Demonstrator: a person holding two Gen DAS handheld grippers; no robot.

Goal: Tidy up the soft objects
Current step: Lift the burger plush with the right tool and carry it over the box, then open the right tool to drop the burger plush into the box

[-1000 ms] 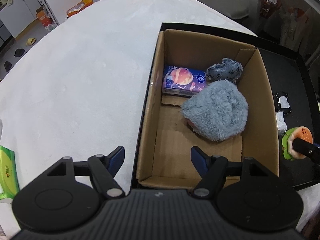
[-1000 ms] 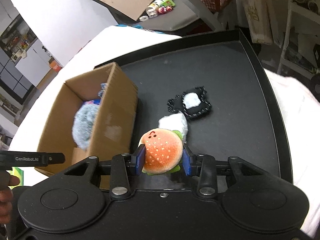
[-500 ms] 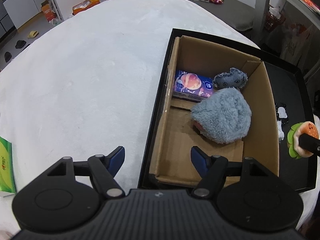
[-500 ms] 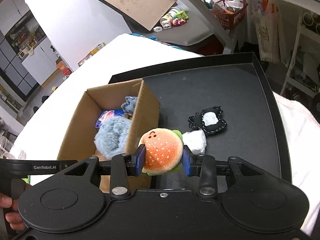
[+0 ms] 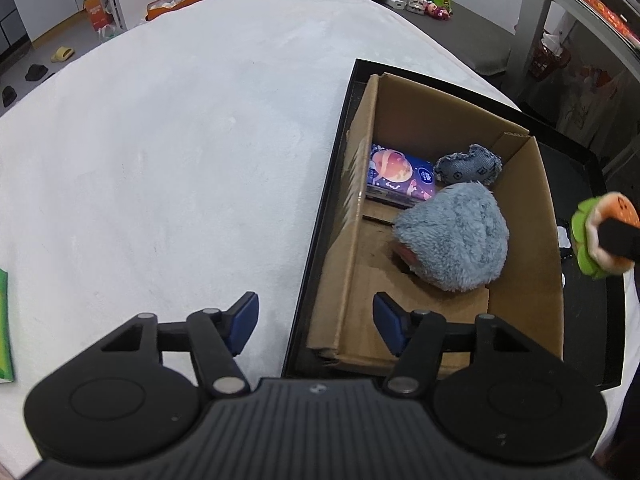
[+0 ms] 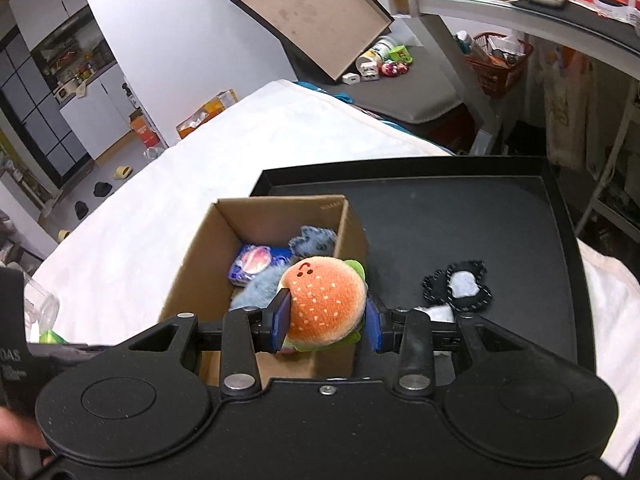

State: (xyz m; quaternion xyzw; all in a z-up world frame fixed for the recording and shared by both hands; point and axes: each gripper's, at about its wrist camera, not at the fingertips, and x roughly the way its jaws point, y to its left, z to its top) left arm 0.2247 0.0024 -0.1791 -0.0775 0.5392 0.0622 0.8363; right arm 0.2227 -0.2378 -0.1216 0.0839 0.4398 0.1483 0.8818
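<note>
My right gripper (image 6: 326, 316) is shut on a plush hamburger (image 6: 325, 304) and holds it in the air over the near right corner of the cardboard box (image 6: 200, 248). The same hamburger (image 5: 600, 236) shows at the right edge of the left wrist view. Inside the box (image 5: 356, 208) lie a fluffy grey-blue plush (image 5: 452, 236), a small denim plush (image 5: 468, 166) and a blue packet (image 5: 400, 178). My left gripper (image 5: 314, 322) hangs over the box's near left edge with nothing between its jaws, which are closing.
The box stands on a black tray (image 6: 480, 208) on a white-covered table (image 5: 160, 140). A black-and-white patch (image 6: 460, 286) and a white soft piece (image 6: 438, 314) lie on the tray. A green pack (image 5: 5, 320) sits at the table's left edge.
My right gripper rose with the hamburger and moved from beside the box to over its corner. My left gripper drifted left along the table and its jaws narrowed.
</note>
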